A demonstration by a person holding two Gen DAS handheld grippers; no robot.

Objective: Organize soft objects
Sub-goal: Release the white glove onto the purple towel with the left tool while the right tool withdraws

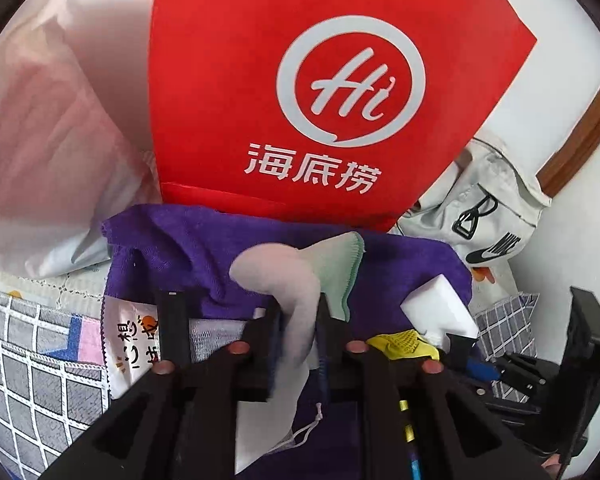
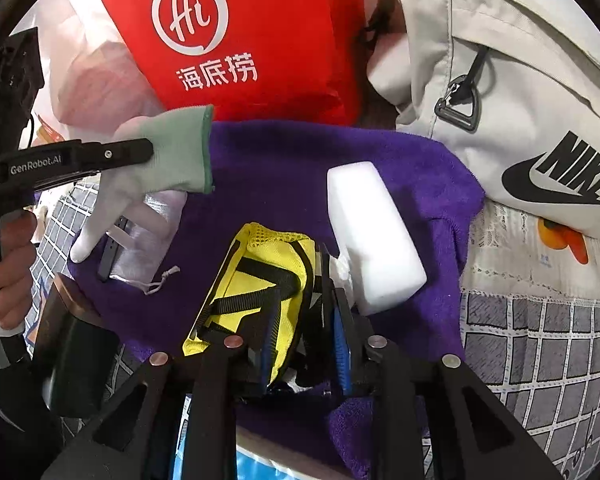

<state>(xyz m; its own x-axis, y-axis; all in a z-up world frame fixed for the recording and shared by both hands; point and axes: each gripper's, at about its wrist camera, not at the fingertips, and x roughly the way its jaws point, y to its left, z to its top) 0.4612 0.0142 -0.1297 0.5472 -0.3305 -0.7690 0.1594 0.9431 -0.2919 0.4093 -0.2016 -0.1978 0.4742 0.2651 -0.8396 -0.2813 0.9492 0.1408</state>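
A purple towel (image 1: 188,248) lies spread on the bed in front of a red bag (image 1: 300,80); it also shows in the right wrist view (image 2: 300,168). My left gripper (image 1: 300,320) is shut on a white glove with a green cuff (image 1: 284,280) and holds it above the towel; the glove (image 2: 160,168) hangs from that gripper in the right wrist view. My right gripper (image 2: 304,320) is shut on a yellow mesh pouch (image 2: 260,276) lying on the towel. A white sponge block (image 2: 376,236) lies right beside it, also in the left wrist view (image 1: 440,308).
A beige Nike bag (image 2: 520,100) leans at the right. A pinkish plastic bag (image 1: 40,140) sits at the left. A clear drawstring pouch (image 2: 148,240) lies on the towel. The bedding is a grey checked sheet (image 2: 540,352).
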